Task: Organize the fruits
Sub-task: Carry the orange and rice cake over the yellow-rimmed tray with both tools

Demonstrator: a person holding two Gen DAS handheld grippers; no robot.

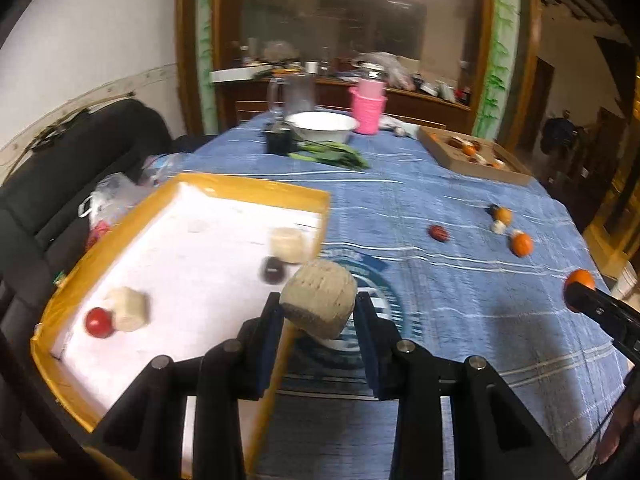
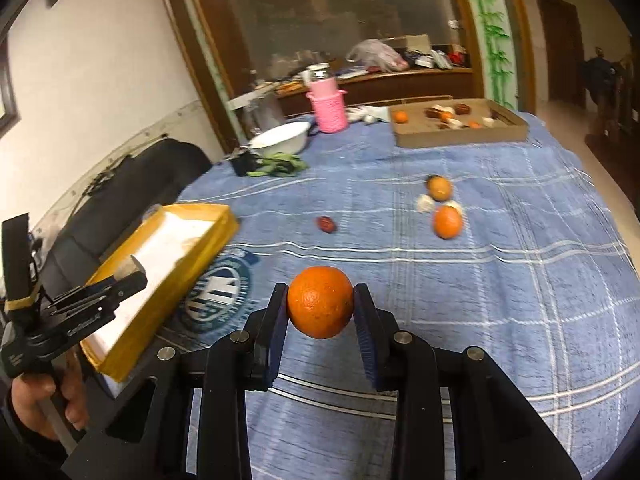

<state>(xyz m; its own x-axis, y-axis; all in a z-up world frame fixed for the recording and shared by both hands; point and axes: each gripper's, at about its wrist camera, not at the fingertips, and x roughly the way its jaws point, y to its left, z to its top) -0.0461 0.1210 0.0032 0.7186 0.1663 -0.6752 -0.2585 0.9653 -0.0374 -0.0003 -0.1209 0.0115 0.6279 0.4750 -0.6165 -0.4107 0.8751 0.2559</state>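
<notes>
My left gripper (image 1: 319,305) is shut on a beige rough round lump (image 1: 318,298), held above the near right edge of the yellow tray (image 1: 256,186). In the tray lie a red fruit (image 1: 98,322), two pale lumps (image 1: 128,308) and a dark fruit (image 1: 273,270). My right gripper (image 2: 320,302) is shut on an orange (image 2: 320,302), held above the blue cloth; it also shows in the left wrist view (image 1: 580,280). Loose on the cloth are two oranges (image 2: 448,222), a small red fruit (image 2: 327,224) and a pale piece (image 2: 425,203).
A cardboard tray (image 2: 460,138) with several fruits stands at the far right. A white bowl (image 2: 280,138), a pink basket (image 2: 329,110), greens (image 2: 280,166) and a glass jug (image 1: 294,92) stand at the far edge. A dark sofa (image 1: 80,160) lies left of the table.
</notes>
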